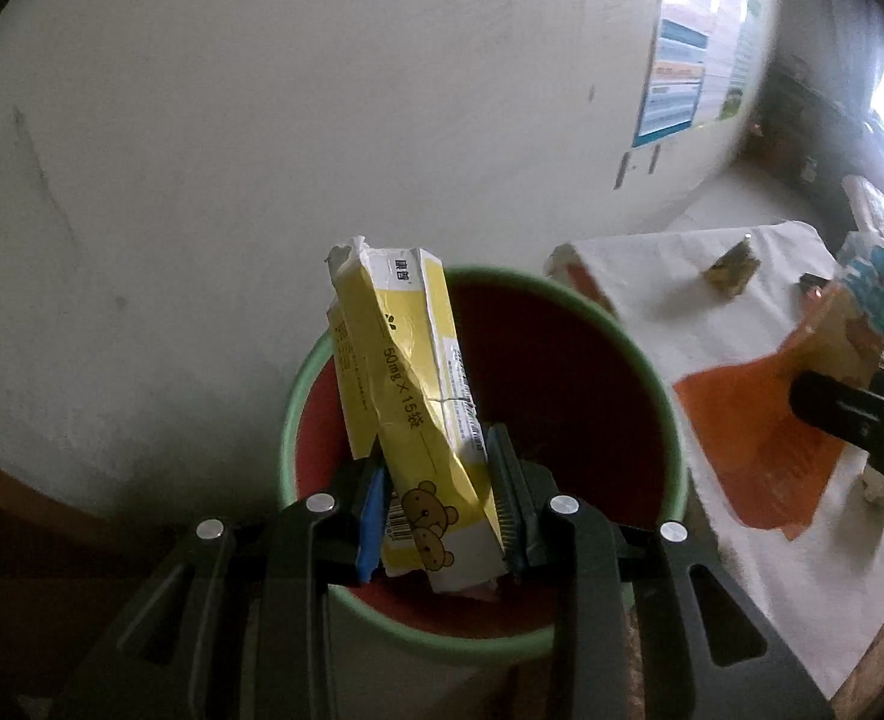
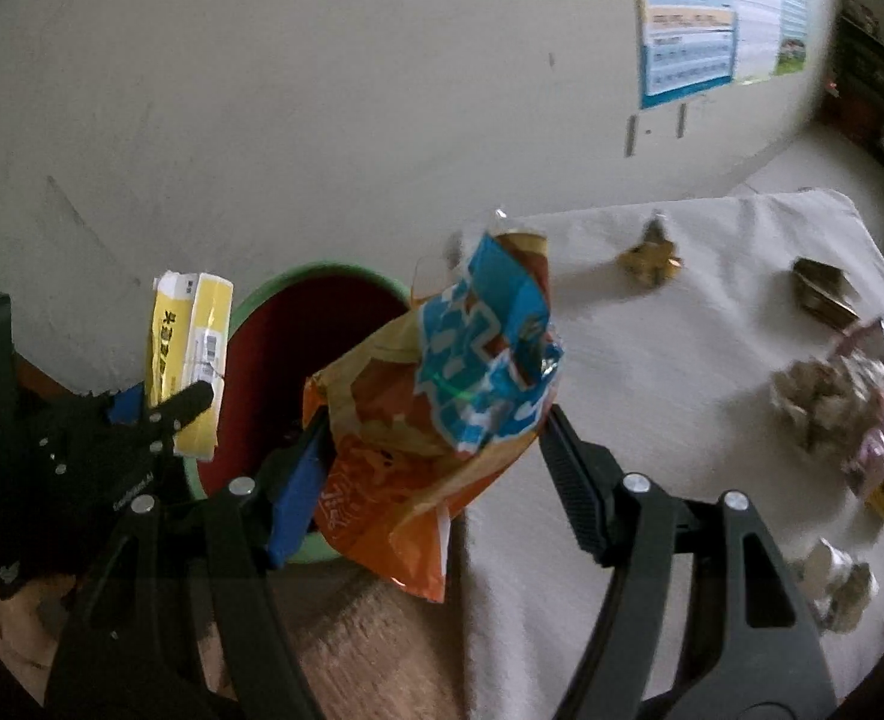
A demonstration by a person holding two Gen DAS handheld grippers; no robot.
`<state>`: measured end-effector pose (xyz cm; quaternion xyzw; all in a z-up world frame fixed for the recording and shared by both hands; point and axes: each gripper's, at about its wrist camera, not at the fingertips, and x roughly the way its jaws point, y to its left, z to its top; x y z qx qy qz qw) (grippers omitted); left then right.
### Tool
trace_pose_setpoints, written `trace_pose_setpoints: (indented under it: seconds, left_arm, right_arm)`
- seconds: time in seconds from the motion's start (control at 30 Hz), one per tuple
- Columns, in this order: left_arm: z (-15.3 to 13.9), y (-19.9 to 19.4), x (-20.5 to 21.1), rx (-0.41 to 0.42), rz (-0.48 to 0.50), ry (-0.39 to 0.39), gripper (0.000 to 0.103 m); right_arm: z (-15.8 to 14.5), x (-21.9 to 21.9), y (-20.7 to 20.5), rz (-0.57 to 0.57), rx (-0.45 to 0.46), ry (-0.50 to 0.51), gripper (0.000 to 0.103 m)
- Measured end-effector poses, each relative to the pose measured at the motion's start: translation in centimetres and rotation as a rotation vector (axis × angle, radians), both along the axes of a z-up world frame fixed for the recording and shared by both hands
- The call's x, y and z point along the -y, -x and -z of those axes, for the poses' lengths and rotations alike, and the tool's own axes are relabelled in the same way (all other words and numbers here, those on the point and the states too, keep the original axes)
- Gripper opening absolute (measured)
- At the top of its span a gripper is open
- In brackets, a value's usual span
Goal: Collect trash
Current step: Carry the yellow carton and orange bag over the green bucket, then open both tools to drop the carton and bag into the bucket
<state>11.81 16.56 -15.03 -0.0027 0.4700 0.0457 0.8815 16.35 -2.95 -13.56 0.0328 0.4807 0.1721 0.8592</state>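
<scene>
The left gripper (image 1: 439,498) clamps a crumpled yellow medicine box (image 1: 409,384) over the green-rimmed bin (image 1: 652,372), the right gripper (image 2: 436,480) holds an orange snack bag (image 2: 424,414) beside it; releasing both comes next.

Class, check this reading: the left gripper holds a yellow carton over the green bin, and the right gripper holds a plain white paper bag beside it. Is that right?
One detail is wrong. The right gripper holds an orange and blue snack bag, not a plain white paper bag; the right wrist view shows it. The rest stands: the left gripper holds the yellow carton over the green bin.
</scene>
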Motion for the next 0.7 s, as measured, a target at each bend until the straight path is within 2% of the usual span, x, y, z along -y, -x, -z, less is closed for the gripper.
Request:
trace_pose_setpoints:
  seconds: [0.2,0.33,0.4,0.47,0.6,0.7]
  left_arm:
    - [0.9,0.1,-1.2,-0.016,-0.027,0.014,0.029]
    - [1.6,-0.2,-1.2,-0.043,-0.022,0.016,0.033]
    - [1.8,-0.2,-1.2,-0.041,-0.027,0.018,0.047]
    - [1.8,-0.2,-1.3,-0.037,-0.031,0.017,0.053]
    - [1.6,-0.2,-1.5,-0.033,-0.045,0.015,0.06]
    - [1.4,0.0,-1.6,-0.029,-0.052,0.021,0.06]
  right_arm:
    - [0.4,-3.0,-1.3,-0.046,0.002,0.036,0.068]
    - [0.2,-4.3,-2.0,-0.074,0.001,0.025,0.071]
    - [0.1,-4.7,-2.1,-0.081,-0.004,0.018,0.072]
    - [0.1,-4.7,-2.2,-0.082,-0.005,0.005,0.079]
    - [0.0,-4.8,-2.1,-0.084,-0.005,-0.007,0.079]
    - [-0.1,-4.2,-1.8,-0.071,-0.008,-0.017,0.079]
